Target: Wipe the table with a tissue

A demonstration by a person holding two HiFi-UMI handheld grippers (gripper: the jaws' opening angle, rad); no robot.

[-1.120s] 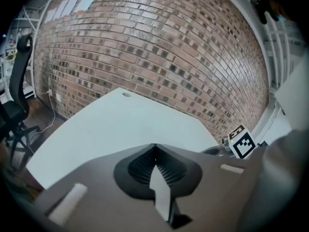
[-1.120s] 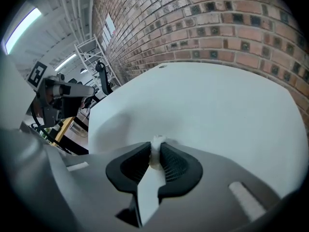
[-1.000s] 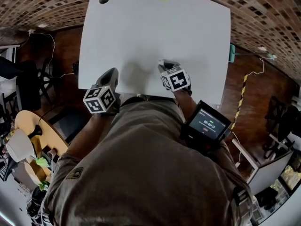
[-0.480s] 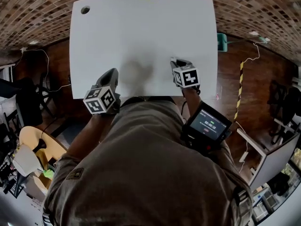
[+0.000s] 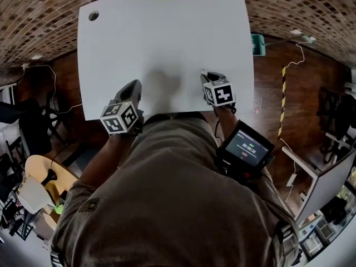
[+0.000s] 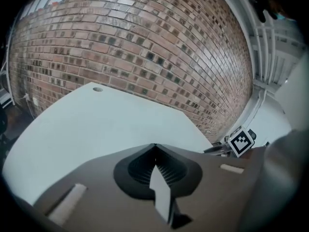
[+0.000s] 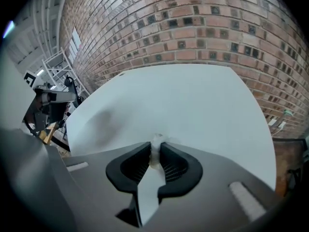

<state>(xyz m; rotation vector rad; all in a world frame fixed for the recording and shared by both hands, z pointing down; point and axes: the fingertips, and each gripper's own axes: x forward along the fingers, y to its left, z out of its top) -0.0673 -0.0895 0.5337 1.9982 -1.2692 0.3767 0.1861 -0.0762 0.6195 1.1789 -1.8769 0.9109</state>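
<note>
Counting the pieces gives two grippers, one bench (image 5: pixel 167 38) and one tissue (image 7: pixel 157 140). The left gripper (image 5: pixel 132 88) sits at the bench's near edge, close to the near left corner, and its fingers are pressed together with nothing between them. The right gripper (image 5: pixel 207 74) is over the top just in from the same near edge, toward the right side, and its fingers are pinched on the tissue. The two grippers are well apart, with a soft grey shadow (image 5: pixel 161 85) on the surface between them. A wide stretch of plain white top runs from both grippers to the far edge, where a single small round hole (image 5: pixel 93 16) marks the far left corner. Beyond that edge stands a brick wall (image 6: pixel 145 42). The bench's right edge lies near the right gripper. The tissue is a small white crumpled wad, with only a bit poking out past the fingertips toward the bench. Whether it presses on the surface cannot be told.
</note>
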